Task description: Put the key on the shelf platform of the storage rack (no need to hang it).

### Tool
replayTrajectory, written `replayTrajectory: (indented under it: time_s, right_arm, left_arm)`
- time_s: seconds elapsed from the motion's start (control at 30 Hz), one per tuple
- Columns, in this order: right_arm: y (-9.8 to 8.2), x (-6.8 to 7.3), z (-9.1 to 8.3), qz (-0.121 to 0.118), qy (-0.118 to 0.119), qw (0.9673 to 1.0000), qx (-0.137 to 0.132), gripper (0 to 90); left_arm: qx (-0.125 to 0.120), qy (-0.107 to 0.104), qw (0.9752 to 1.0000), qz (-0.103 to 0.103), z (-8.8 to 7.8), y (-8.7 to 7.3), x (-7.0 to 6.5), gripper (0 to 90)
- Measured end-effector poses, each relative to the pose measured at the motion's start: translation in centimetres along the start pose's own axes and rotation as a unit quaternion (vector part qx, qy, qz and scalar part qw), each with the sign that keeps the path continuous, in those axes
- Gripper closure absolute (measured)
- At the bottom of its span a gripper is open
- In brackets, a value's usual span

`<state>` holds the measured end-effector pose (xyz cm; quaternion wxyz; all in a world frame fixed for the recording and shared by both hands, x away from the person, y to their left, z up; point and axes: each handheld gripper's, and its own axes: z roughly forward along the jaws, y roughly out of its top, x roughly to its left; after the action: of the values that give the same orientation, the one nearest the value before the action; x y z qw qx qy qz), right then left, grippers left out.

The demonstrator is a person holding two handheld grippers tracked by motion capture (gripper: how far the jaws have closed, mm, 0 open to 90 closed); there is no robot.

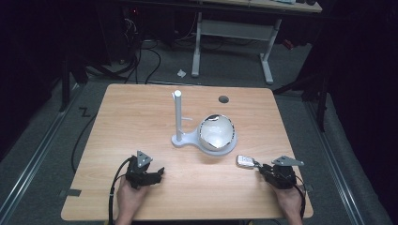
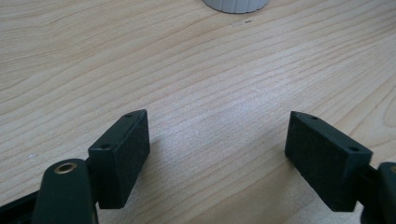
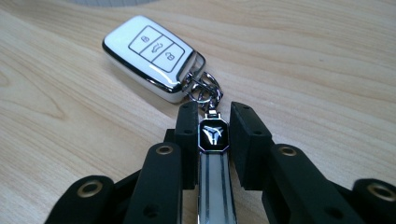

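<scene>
The car key point(image 3: 152, 56) lies on the tabletop point(image 1: 141, 122) at the near right, in front of the white stand point(image 1: 187, 138) with its bowl point(image 1: 217, 132). The right gripper point(image 3: 214, 135) has its fingers clamped on the key's metal strap — a stiff, narrow hold — while the glossy, light fob would likely slip. The left gripper point(image 2: 217, 154) rests near left, fingers apart and empty.

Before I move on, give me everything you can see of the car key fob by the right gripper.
The car key fob is a glossy white, rounded slab with a chrome-looking edge and three outlined buttons on its upward face. It lies flat on the wooden table, in front of the white stand's base. Small metal rings link one end to a strap tag bearing a black badge, which sits between the jaws of the right gripper. The jaws appear closed on the tag; they do not touch the fob.
</scene>
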<state>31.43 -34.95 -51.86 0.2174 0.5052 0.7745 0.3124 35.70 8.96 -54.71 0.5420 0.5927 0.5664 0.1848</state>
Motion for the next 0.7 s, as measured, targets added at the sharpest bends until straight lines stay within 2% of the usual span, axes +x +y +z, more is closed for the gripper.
replayTrajectory:
  time_s: [0.3,0.47,0.7]
  right_arm:
    - [1.6,0.0,-1.5,0.008,0.006,0.9990,-0.044,74.2]
    - [2.7,0.1,-2.4,0.003,0.010,0.9978,-0.066,74.2]
    - [4.2,0.5,-3.4,-0.003,0.010,0.9968,-0.079,74.2]
  left_arm:
    - [0.000,0.000,1.0000,0.000,0.0,0.0,0.0,22.4]
    - [0.000,0.000,1.0000,0.000,0.0,0.0,0.0,22.4]
    - [0.000,0.000,1.0000,0.000,0.0,0.0,0.0,22.4]
